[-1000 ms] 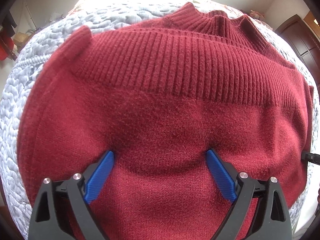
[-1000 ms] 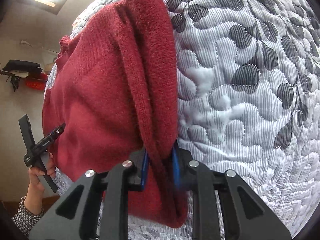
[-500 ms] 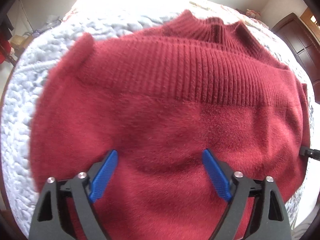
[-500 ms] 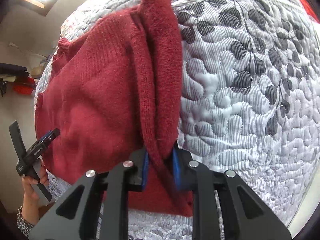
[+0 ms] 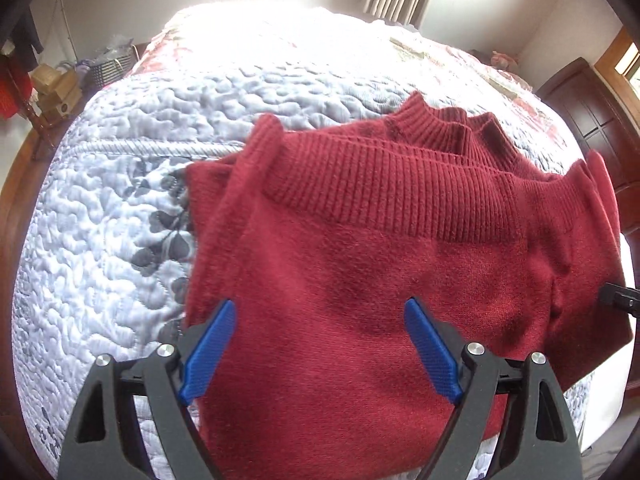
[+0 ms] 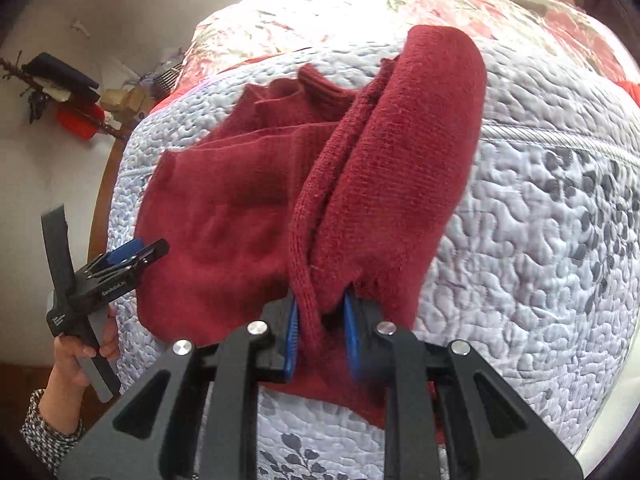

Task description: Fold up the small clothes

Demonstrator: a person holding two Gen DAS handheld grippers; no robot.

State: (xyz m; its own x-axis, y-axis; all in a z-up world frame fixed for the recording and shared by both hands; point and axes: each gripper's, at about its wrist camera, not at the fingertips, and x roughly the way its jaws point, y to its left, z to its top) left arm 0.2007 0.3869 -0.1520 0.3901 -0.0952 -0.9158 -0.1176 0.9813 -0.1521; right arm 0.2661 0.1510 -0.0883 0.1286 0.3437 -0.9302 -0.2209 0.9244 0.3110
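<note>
A dark red knit sweater (image 5: 360, 264) lies folded on a quilted bedspread (image 5: 120, 208), ribbed hem and collar at the far side. My left gripper (image 5: 320, 344) hovers over its near part, open, blue pads wide apart with nothing between them. In the right wrist view the same sweater (image 6: 240, 208) spreads to the left, and my right gripper (image 6: 322, 332) is shut on a bunched, raised edge of it; a folded sleeve part (image 6: 404, 152) stands up ahead of the fingers. The left gripper (image 6: 132, 256) shows there at the sweater's left edge, held by a hand (image 6: 80, 356).
The grey leaf-patterned bedspread (image 6: 540, 240) covers a wide bed, with a floral cover (image 6: 460, 4) further back. A wooden bed frame (image 5: 16, 208), boxes and a basket (image 5: 80, 76) stand at the left. Dark wooden furniture (image 5: 592, 112) is at the right.
Both grippers have pulled back and risen, so more bedspread shows around the sweater. The right gripper keeps its hold and has lifted the sweater's edge; the left stays open.
</note>
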